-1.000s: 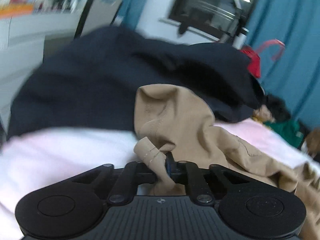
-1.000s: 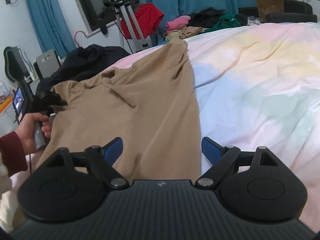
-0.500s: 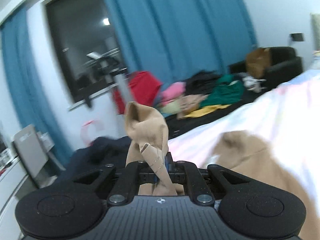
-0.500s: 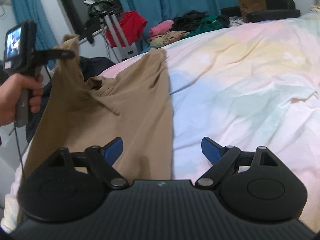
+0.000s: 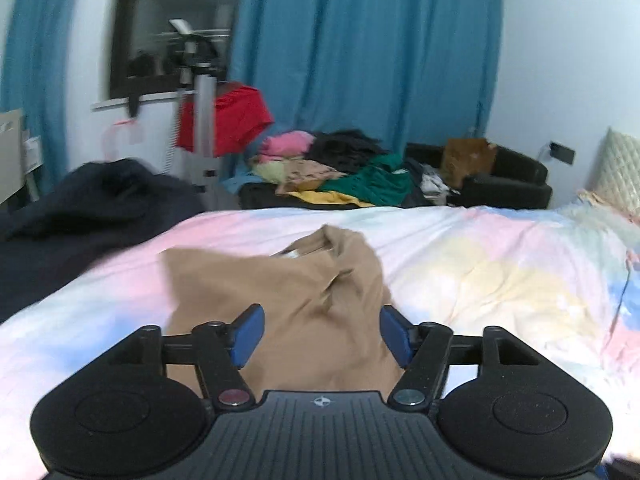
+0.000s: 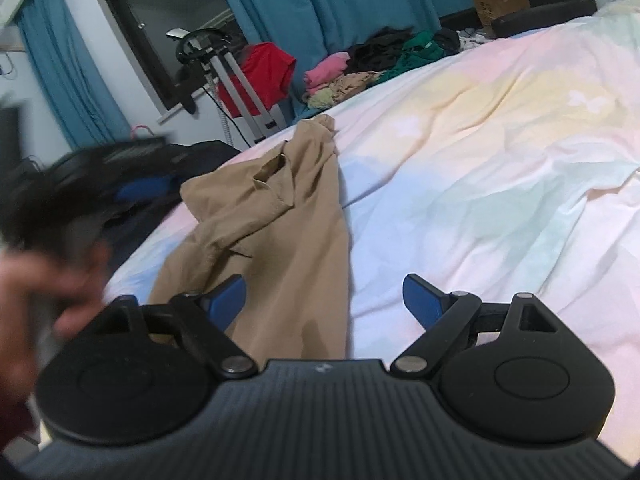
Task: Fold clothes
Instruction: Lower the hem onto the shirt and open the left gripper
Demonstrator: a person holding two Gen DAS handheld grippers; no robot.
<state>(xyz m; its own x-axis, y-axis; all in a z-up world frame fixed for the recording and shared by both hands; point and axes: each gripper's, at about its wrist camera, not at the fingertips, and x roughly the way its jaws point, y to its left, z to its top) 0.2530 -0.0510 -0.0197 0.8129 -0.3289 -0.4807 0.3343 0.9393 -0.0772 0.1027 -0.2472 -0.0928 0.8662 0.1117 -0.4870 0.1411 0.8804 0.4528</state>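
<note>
A tan garment (image 5: pixel 296 304) lies rumpled on the pastel bedsheet (image 5: pixel 500 280), folded lengthwise into a narrow strip in the right wrist view (image 6: pixel 280 224). My left gripper (image 5: pixel 322 334) is open and empty just above the garment's near end. It shows blurred at the left of the right wrist view (image 6: pixel 120 176), held in a hand. My right gripper (image 6: pixel 324 300) is open and empty over the garment's near right edge.
A dark navy garment (image 5: pixel 80 216) lies at the bed's left edge. A pile of clothes (image 5: pixel 340 172) sits beyond the bed's far side, with a red garment (image 5: pixel 224 120) on a stand and a black couch (image 5: pixel 504 180). Bare sheet (image 6: pixel 500 160) spreads to the right.
My left gripper lifted the garment's edge, carried it over to the right, then opened and let it drop folded onto the rest. My right gripper stayed open and shifted slightly.
</note>
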